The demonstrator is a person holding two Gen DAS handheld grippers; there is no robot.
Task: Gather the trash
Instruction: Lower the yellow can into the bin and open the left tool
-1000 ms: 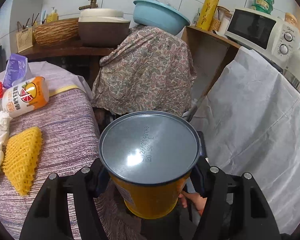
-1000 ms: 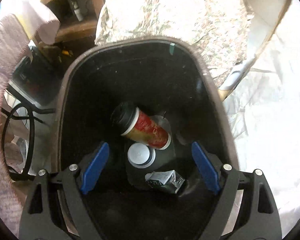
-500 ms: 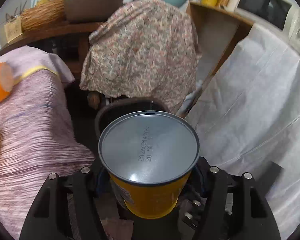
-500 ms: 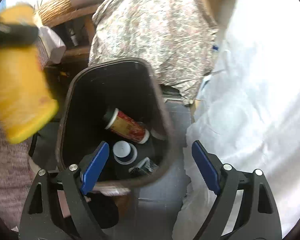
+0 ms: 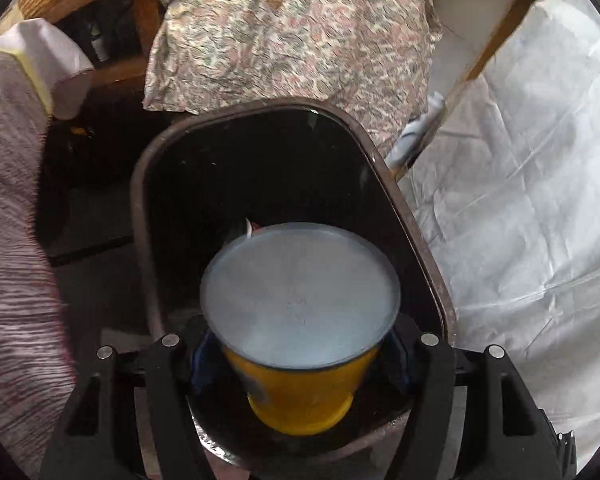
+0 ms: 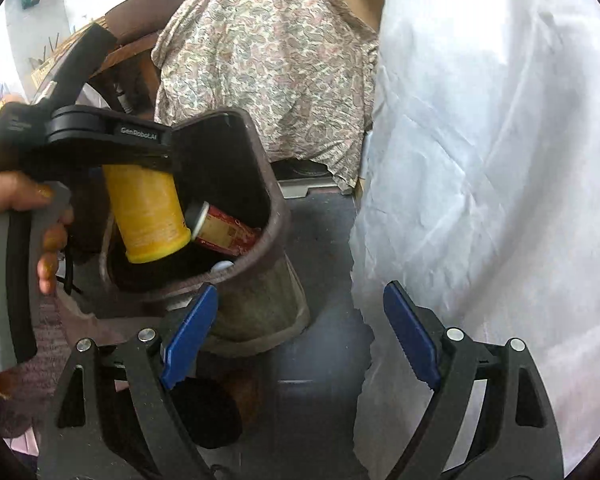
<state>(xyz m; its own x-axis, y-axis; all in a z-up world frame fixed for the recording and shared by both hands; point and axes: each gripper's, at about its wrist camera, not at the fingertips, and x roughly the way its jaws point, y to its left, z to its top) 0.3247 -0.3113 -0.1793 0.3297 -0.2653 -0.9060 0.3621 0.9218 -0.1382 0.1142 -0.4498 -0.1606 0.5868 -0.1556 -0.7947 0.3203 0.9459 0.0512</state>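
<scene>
A yellow can (image 5: 300,292) with a grey metal end hangs between the pads of my left gripper (image 5: 300,364), right over the mouth of the dark brown trash bin (image 5: 140,200). The jaws are opening and the can looks blurred, still between the pads. In the right wrist view the can (image 6: 148,208) tilts into the bin (image 6: 276,200) under the left gripper (image 6: 140,160), held by a hand (image 6: 20,196). A red cup (image 6: 228,232) lies inside the bin. My right gripper (image 6: 296,340) stands open and holds nothing, to the bin's right and above the floor.
A floral cloth (image 5: 292,32) drapes furniture behind the bin. A white sheet (image 5: 520,200) covers the unit on the right. A striped purple tablecloth (image 5: 8,200) hangs at the left. A strip of dark floor (image 6: 320,240) runs between bin and sheet.
The left gripper has come down from table height with the can and now points into the bin. The right gripper has drawn away to the right, off the bin's mouth.
</scene>
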